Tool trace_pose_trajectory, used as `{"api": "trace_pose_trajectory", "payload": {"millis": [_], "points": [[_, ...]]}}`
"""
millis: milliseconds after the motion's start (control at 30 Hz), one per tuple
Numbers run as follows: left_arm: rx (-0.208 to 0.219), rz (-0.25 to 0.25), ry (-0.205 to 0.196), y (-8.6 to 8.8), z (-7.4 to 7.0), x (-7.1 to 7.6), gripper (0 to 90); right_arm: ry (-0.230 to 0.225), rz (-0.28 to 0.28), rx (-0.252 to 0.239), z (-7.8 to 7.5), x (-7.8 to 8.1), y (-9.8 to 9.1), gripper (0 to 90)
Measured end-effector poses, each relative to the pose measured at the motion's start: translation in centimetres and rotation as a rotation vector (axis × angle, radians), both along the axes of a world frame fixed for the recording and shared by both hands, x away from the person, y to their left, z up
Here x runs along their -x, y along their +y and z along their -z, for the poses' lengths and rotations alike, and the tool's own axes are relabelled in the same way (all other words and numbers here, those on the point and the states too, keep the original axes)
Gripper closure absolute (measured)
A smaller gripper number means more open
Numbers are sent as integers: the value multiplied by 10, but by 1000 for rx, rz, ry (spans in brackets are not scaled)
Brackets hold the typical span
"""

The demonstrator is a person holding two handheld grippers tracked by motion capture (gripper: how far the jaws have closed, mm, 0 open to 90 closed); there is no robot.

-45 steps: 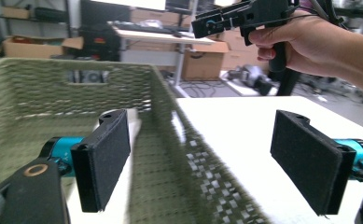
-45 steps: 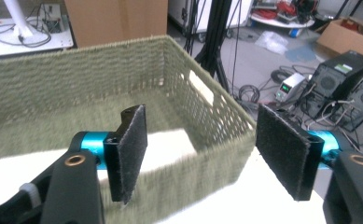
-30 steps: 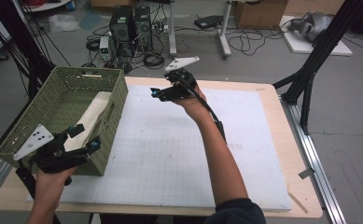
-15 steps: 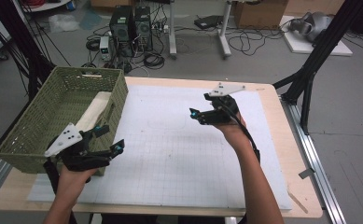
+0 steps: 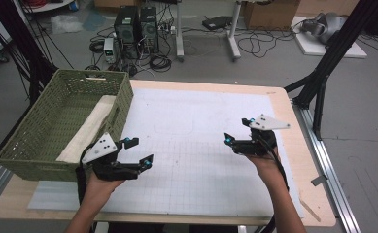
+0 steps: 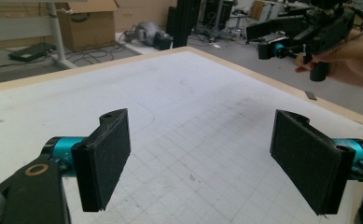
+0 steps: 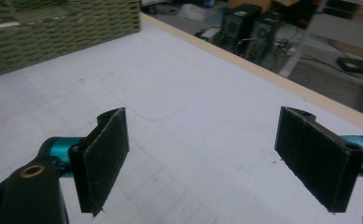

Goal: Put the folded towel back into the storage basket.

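- High view: the left gripper (image 5: 139, 151) is held low over the near left part of the white mat (image 5: 196, 145), just beside the near right corner of the green basket (image 5: 41, 145). Its jaws stand wide apart with nothing between them.
- High view: the right gripper (image 5: 237, 130) is held over the right part of the mat, well apart from the left one and from the basket. Its jaws point toward the middle of the mat; they have just been opening further and hold nothing.
- High view: a long pale cloth (image 5: 87, 131) lies in the basket against its right wall, one end up on the rim. The basket sits on the left end of the wooden table (image 5: 293, 126).
- Left gripper view: the left gripper (image 6: 207, 163) has both black pads spread wide, with bare gridded mat (image 6: 179, 107) in the gap. Farther off at upper right, a hand (image 6: 352, 58) holds the right gripper (image 6: 275, 46) above the table edge.
- Right gripper view: the right gripper (image 7: 202, 158) shows its pads far apart over the mat (image 7: 193, 116), empty. The basket (image 7: 62, 28) stands at upper left, well away from the jaws, and the table's (image 7: 272, 79) wooden edge runs across the upper right.
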State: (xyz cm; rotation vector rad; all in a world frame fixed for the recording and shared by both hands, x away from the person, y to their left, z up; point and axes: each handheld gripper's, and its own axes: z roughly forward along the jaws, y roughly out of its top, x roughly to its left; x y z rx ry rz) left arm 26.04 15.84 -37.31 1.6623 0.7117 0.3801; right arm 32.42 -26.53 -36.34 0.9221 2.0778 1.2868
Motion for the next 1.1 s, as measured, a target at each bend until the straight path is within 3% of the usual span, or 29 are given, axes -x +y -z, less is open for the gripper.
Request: {"api": "trace_pose_trajectory", "payload": {"millis": [100,200,300,467,533,600,667,733,1100], "points": [[27,14,5,-8,9,-1,205,-4,39,-13,9,11,-9,161],[4,18,-11,-17,22,-2,206,19,71,-17,24,30,-25,161],[2,22,-9,-21,28,-2,206,46,60,-6,29,40,-30,161],[-17,30,-10,-31,38,-5,209,18,93,3,38,61,-39,161],[-24,36,-1,-36,42,-6,209,-19,125,33,42,72,-45,169],[-19,44,19,-39,46,-9,209,-19,145,16,45,77,-50,169],[-21,43,24,-42,49,-10,209,-26,148,8,46,79,-53,169],[-29,48,24,-45,51,-12,209,-3,158,-31,51,81,-61,169],[-21,42,10,-48,51,-17,209,16,192,-35,55,88,-75,170]]}}
